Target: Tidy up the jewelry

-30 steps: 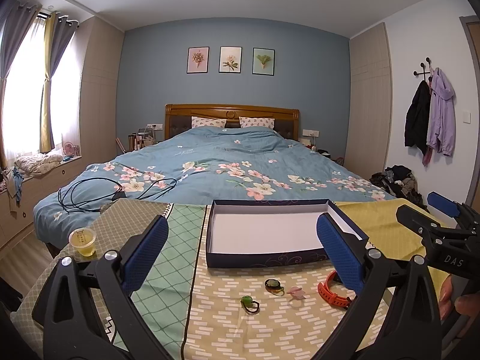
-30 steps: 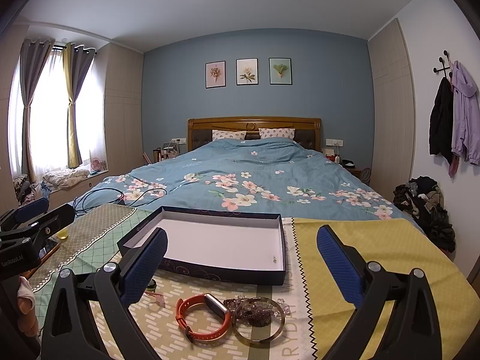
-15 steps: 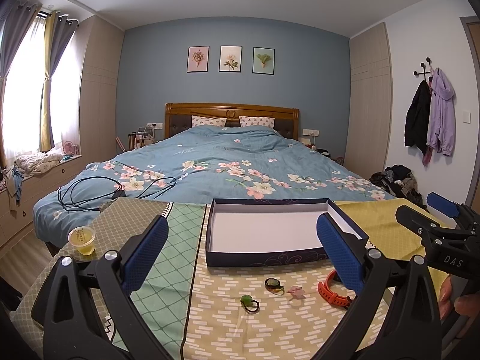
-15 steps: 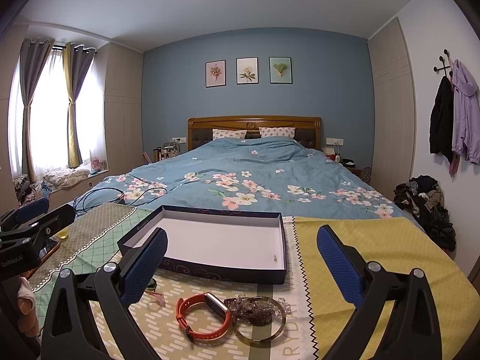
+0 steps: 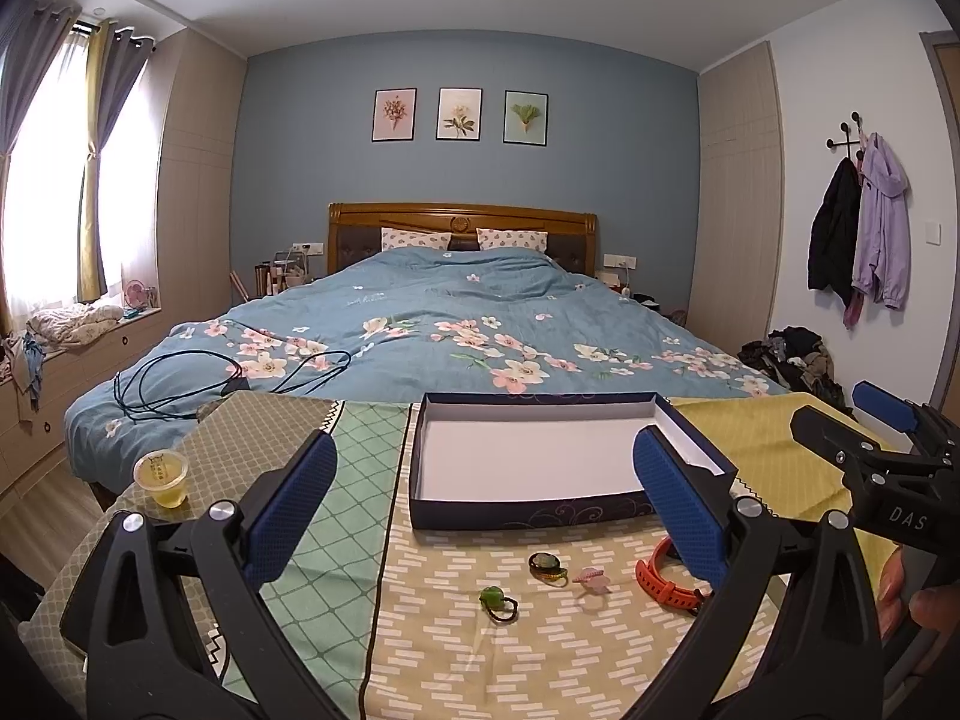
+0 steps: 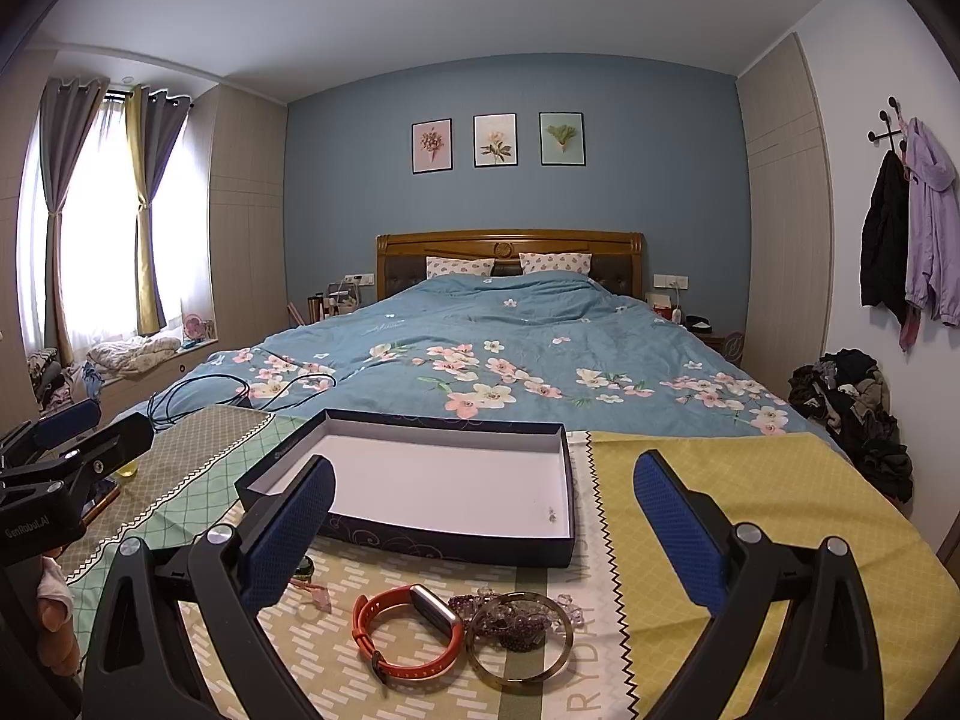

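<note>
Left wrist view first: left gripper (image 5: 486, 504) hovering with jaws spread wide, gripping nothing. Sitting below and ahead of those jaws, left to right on the patterned tablecloth (image 5: 420, 660): green-stone ring (image 5: 497, 599), dark ring (image 5: 547, 566), pink clip (image 5: 591, 577), orange watch band (image 5: 666, 583) half hidden behind the right pad. Lying beyond them all, open box (image 5: 540, 462), long axis running left-right, apparently empty but for a tiny speck.

Right wrist view: right gripper (image 6: 483, 531) also gaping, carrying nothing. Lying directly under its gap, orange band's loop flat with the watch face toward the box, touching the beaded bracelets and the bangle (image 6: 519, 639) just to its right.

Judging nearness: rings falling to the left gripper, band and bangle cluster to the right. Needing a downward reach either way, then a forward carry into the box.
</note>
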A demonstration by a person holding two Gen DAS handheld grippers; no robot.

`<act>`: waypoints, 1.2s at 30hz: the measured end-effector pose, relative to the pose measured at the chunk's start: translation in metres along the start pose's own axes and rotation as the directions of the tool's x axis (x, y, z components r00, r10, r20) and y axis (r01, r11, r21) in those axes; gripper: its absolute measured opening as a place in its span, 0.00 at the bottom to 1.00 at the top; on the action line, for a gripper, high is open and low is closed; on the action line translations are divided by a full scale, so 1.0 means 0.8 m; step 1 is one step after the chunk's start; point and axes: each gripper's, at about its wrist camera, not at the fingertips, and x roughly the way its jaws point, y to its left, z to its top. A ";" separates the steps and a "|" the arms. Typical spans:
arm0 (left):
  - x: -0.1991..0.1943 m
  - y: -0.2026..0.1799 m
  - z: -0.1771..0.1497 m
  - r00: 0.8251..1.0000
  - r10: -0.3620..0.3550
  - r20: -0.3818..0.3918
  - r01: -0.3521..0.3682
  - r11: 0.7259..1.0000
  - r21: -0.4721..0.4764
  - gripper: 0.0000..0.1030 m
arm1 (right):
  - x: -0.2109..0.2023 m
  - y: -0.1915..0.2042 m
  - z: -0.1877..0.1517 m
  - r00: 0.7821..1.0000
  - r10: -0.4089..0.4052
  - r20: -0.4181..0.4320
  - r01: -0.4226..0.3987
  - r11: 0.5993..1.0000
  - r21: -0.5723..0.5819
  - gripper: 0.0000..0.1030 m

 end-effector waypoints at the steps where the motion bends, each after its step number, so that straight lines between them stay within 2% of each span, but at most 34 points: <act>1: 0.000 0.000 -0.001 1.000 -0.001 -0.001 0.001 1.000 0.000 0.95 | 0.000 0.001 -0.001 1.000 0.000 0.000 0.000 1.000 -0.001 0.94; 13: 0.016 0.005 -0.002 0.999 -0.011 -0.035 0.011 1.000 -0.002 0.95 | 0.000 0.003 -0.004 1.000 0.007 -0.015 -0.007 1.000 -0.003 0.94; 18: 0.032 0.007 -0.007 0.996 -0.032 -0.084 0.033 0.999 0.002 0.95 | 0.005 -0.002 -0.002 0.999 0.023 -0.042 -0.023 1.000 -0.006 0.94; 21: 0.046 0.005 -0.013 0.989 -0.055 -0.137 0.057 0.998 0.017 0.95 | 0.013 -0.009 -0.007 0.995 0.023 -0.094 -0.024 1.000 -0.006 0.94; 24: 0.064 -0.002 -0.024 0.978 -0.058 -0.202 0.070 0.996 0.051 0.95 | 0.028 -0.017 -0.019 0.983 0.011 -0.185 -0.015 1.000 -0.020 0.94; 28: 0.090 -0.009 -0.040 0.956 -0.072 -0.285 0.099 0.992 0.080 0.95 | 0.046 -0.032 -0.040 0.953 0.031 -0.302 -0.029 1.000 0.011 0.92; 31: 0.101 -0.015 -0.049 0.941 -0.095 -0.323 0.134 0.986 0.098 0.90 | 0.058 -0.040 -0.050 0.931 0.031 -0.364 -0.027 1.000 0.015 0.84; 33: 0.107 -0.022 -0.055 0.933 -0.110 -0.341 0.157 0.981 0.113 0.85 | 0.067 -0.044 -0.055 0.917 0.046 -0.395 -0.038 0.999 0.030 0.82; 36: 0.112 -0.030 -0.062 0.919 -0.144 -0.368 0.199 0.973 0.117 0.76 | 0.077 -0.049 -0.061 0.898 0.059 -0.435 -0.044 0.998 0.046 0.70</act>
